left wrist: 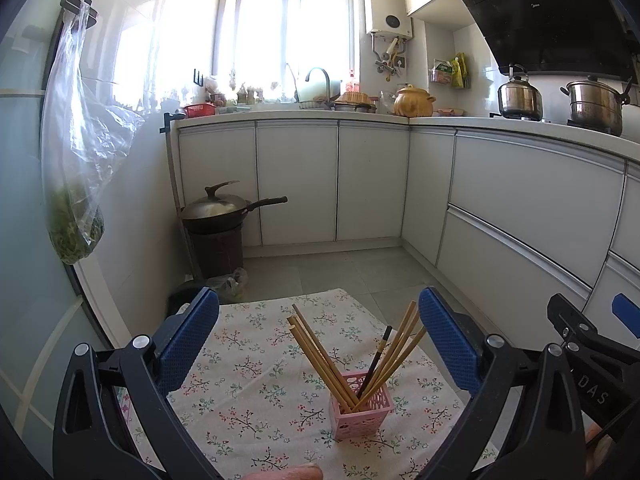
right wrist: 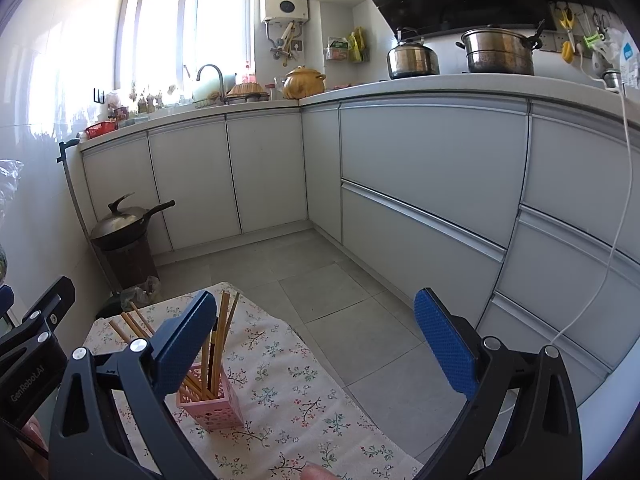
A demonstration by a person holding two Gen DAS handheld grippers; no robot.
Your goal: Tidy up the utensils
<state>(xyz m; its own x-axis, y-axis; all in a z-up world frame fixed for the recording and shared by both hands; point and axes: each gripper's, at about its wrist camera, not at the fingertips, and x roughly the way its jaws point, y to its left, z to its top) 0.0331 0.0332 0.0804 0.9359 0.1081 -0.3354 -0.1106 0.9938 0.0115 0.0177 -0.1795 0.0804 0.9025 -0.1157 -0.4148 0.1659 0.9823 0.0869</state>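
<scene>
Chopsticks (left wrist: 320, 356), eight wooden and one black, fill one pink holder (left wrist: 360, 412).

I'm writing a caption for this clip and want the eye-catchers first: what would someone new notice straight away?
A small pink basket full of wooden chopsticks, with one dark one among them, stands on a flowered cloth in the foreground. The left gripper and right gripper both hang open around it, holding nothing. Behind, a bright window lights white kitchen cabinets, and a lidded wok sits on a bin in the corner.
</scene>
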